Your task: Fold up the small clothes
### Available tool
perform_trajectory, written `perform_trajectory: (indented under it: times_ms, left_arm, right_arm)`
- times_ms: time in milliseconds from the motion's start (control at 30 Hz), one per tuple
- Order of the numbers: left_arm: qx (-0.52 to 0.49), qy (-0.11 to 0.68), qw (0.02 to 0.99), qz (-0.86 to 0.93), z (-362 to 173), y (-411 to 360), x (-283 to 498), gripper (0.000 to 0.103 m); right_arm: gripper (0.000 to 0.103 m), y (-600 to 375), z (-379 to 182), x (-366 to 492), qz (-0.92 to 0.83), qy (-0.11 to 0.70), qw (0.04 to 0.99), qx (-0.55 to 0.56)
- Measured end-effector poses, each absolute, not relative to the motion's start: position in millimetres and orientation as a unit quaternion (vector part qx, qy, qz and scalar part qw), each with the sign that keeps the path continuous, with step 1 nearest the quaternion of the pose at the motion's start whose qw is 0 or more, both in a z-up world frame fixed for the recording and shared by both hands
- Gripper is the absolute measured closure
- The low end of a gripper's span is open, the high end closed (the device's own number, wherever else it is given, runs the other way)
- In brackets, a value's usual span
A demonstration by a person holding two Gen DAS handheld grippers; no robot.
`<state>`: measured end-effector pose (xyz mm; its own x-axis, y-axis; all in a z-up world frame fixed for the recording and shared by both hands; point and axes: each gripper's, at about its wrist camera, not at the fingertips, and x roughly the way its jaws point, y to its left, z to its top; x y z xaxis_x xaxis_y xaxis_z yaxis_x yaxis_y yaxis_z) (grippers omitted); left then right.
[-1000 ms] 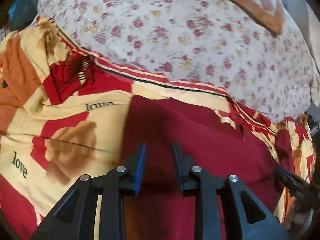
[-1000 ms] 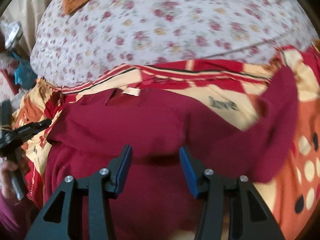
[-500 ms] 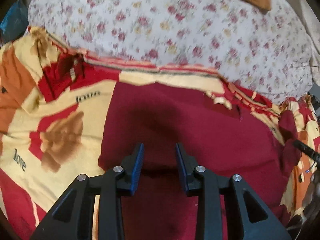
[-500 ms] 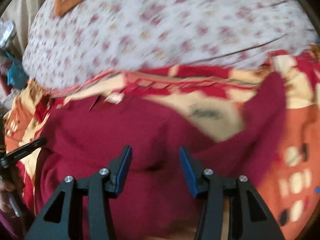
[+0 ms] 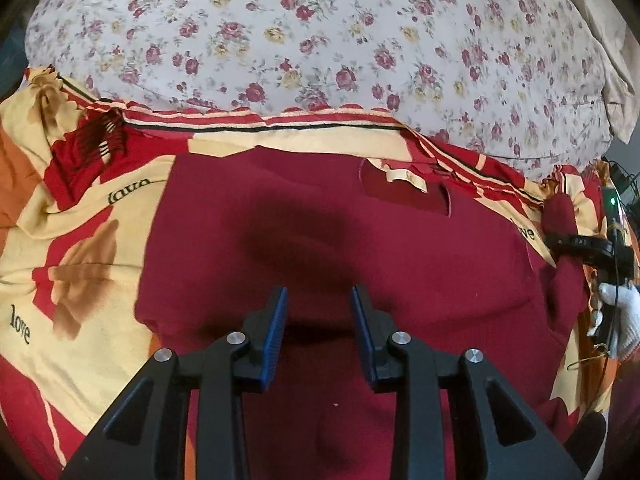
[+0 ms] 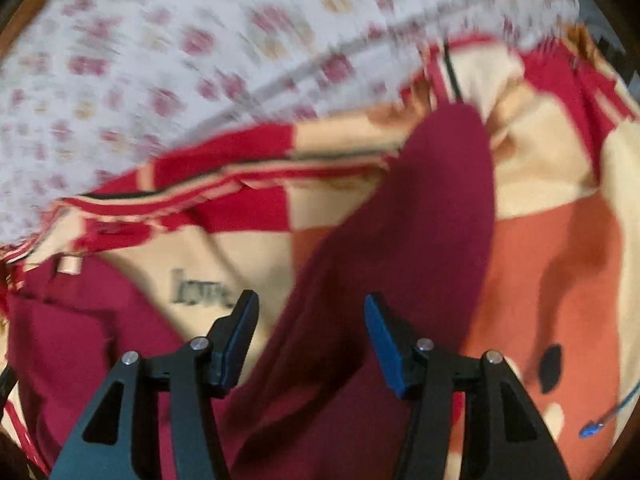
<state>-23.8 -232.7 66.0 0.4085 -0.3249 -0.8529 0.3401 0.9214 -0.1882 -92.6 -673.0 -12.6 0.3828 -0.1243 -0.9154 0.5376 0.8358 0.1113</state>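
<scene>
A dark red knit top (image 5: 360,240) lies spread flat on a patterned blanket (image 5: 80,272), its neck label (image 5: 404,178) at the far edge. My left gripper (image 5: 319,330) is open and empty, hovering over the top's body near its left side. My right gripper (image 6: 311,344) is open and empty above the top's long right sleeve (image 6: 420,232), which runs away up and to the right. The right gripper also shows at the far right of the left wrist view (image 5: 588,250), held by a gloved hand.
A floral sheet (image 5: 320,32) covers the bed beyond the blanket. The blanket is red, cream and orange with "love" printed on it (image 6: 200,294). A blue-tipped cord (image 6: 600,424) lies at the lower right of the right wrist view, which is blurred.
The left gripper has drawn back, showing more of the top and its neck label. The right gripper has swung right, from over the body to over the right sleeve. Both stayed open.
</scene>
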Motion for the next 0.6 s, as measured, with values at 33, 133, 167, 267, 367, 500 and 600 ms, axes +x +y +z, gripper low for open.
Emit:
perform_trajectory:
  times_ms: [33, 133, 167, 267, 367, 500, 600]
  left_arm:
    - [0.005, 0.506, 0.84, -0.195, 66.9, -228.7, -22.7, 0.092]
    - [-0.015, 0.506, 0.843, -0.18, 69.8, -213.3, -16.0, 0.092]
    - [-0.025, 0.505, 0.845, -0.176, 71.7, -207.5, -14.1, 0.092]
    - [-0.064, 0.488, 0.854, -0.166, 82.3, -189.4, -11.3, 0.092]
    - [-0.098, 0.473, 0.859, -0.167, 93.6, -177.9, -11.2, 0.092]
    - [-0.115, 0.466, 0.861, -0.17, 99.7, -171.8, -11.9, 0.092]
    - [-0.112, 0.477, 0.853, -0.18, 93.5, -174.5, -12.2, 0.092]
  right_arm:
    - [0.087, -675.7, -11.4, -96.8, -0.21, 0.505, 0.812, 0.202]
    - [0.096, -677.1, 2.9, -113.5, -0.176, 0.474, 0.83, 0.235]
    - [0.096, -672.4, 13.2, -118.2, -0.163, 0.463, 0.839, 0.235]
    - [0.096, -651.3, 52.3, -128.2, -0.101, 0.421, 0.868, 0.242]
    - [0.096, -609.4, 100.0, -132.5, -0.012, 0.376, 0.894, 0.245]
    - [0.096, -527.3, 128.6, -126.7, 0.113, 0.366, 0.903, 0.196]
    - [0.095, -468.6, 109.3, -127.5, 0.178, 0.396, 0.887, 0.155]
